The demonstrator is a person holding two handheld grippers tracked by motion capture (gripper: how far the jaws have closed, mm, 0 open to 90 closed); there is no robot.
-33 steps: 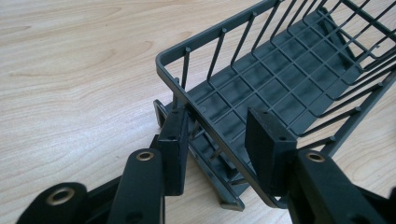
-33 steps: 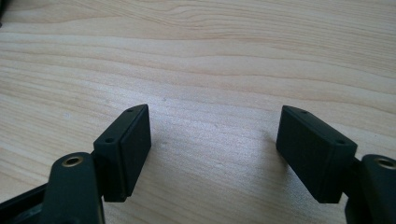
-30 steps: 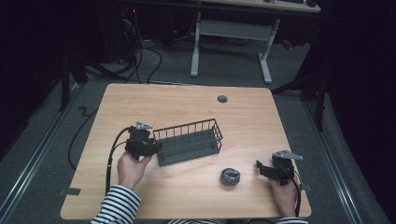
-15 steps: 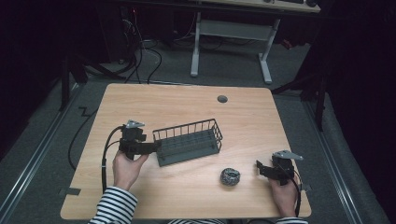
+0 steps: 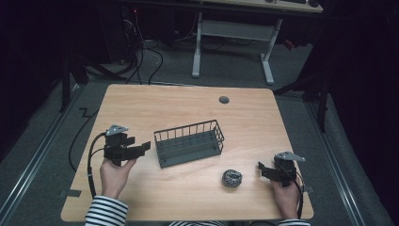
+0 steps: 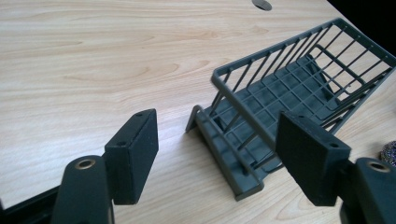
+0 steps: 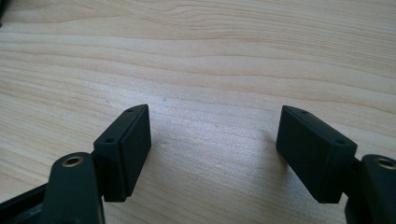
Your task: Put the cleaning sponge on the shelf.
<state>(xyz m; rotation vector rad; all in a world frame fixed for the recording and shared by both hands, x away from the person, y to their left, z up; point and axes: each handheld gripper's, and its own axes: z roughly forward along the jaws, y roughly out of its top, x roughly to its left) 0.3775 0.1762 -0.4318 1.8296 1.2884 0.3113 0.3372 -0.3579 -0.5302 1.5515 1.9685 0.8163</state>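
The left tongs [image 5: 143, 147] stand apart with nothing between the pads, having just been opening; they hover just off the left short end of the dark wire basket [image 5: 189, 142], near it but not touching. In the left gripper view the two black pads [image 6: 133, 151] frame bare wood and the near end of the basket, whose low front lip and upright wires lie between and beyond them, clear of both pads. The hand [image 5: 115, 172] that bears these tongs comes in from the bench's near left corner, its sleeve striped black and white, a black cable looping off toward the left edge. The basket sits around the middle of the bench [image 5: 155, 103], empty, its long side slanting slightly against the near edge. The right tongs [image 5: 262, 168] also stand apart and hold nothing, close to the near right corner and pointing toward the middle; in the right gripper view their pads [image 7: 128, 142] bracket plain wood grain. A small round metal scouring pad [image 5: 232, 178] lies on the bench between the basket and the right tongs, apart from both. A small grey cable grommet [image 5: 224, 99] sits toward the far edge.
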